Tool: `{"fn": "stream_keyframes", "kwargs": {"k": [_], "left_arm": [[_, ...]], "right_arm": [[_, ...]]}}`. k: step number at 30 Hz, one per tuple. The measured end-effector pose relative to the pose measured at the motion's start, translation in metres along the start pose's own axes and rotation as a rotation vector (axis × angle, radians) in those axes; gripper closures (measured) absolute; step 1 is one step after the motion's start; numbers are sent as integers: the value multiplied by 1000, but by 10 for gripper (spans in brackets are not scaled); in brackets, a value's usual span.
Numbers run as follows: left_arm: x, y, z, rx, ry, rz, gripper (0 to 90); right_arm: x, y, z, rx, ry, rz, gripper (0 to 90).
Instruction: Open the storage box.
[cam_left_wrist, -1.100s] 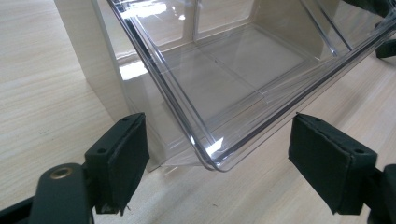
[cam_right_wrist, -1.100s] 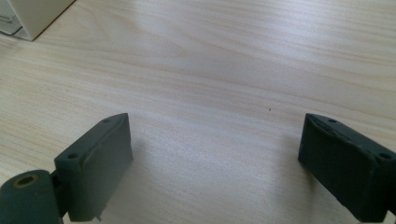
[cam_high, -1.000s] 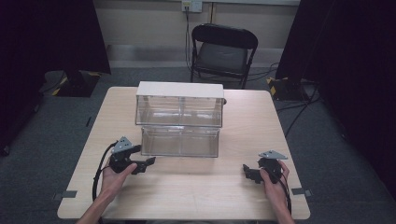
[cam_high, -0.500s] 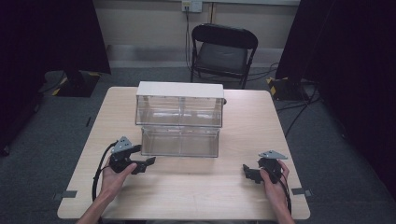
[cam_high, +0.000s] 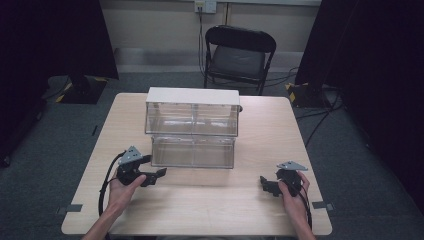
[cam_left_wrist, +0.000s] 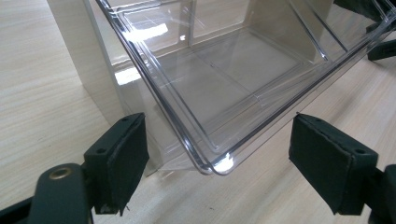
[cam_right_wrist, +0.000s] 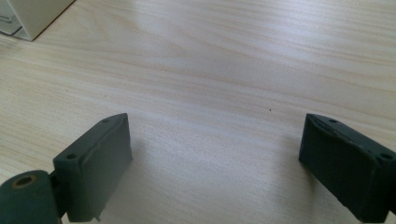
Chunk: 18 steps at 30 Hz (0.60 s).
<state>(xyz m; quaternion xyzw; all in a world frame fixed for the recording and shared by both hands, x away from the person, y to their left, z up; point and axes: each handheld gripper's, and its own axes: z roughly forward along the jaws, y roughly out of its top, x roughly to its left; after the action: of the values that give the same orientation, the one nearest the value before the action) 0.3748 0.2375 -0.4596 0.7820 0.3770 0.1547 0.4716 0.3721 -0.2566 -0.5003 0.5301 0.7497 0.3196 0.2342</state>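
Observation:
A clear plastic drawer unit with a white top stands mid-table. Its lower drawer is pulled out toward me and looks empty. In the left gripper view the drawer's rounded front corner sits just beyond and between the jaws. My left gripper is open, on the table just left of the drawer's front left corner. My right gripper is open near the table's front right, over bare wood, well apart from the drawer. Nothing is held in either gripper.
The wooden table has free surface in front of and to the right of the drawer unit. A black folding chair stands behind the table. Cables lie on the grey floor at the right. Tape marks sit near the front corners.

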Motion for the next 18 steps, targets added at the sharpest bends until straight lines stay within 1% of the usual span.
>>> {"fn": "stream_keyframes", "kwargs": {"k": [3,8,9,12,14,15,17,18], "left_arm": [[0,0,0,-4,-1,8,196],[0,1,-1,-6,-5,5,195],[-1,1,-1,-9,-10,-4,194],[0,1,-1,-12,-9,5,192],[-1,1,-1,-13,-11,0,192],[-2,1,-2,-16,-9,-1,192],[-2,2,-2,-19,-8,9,191],[-2,3,-3,-26,1,9,193]], "right_arm": [[0,0,0,0,0,0,83],[0,0,0,0,0,0,83],[0,0,0,0,0,0,83],[0,0,0,0,0,0,82],[0,0,0,0,0,0,81],[0,0,0,0,0,0,81],[0,0,0,0,1,0,79],[0,0,0,0,0,-1,79]]}}
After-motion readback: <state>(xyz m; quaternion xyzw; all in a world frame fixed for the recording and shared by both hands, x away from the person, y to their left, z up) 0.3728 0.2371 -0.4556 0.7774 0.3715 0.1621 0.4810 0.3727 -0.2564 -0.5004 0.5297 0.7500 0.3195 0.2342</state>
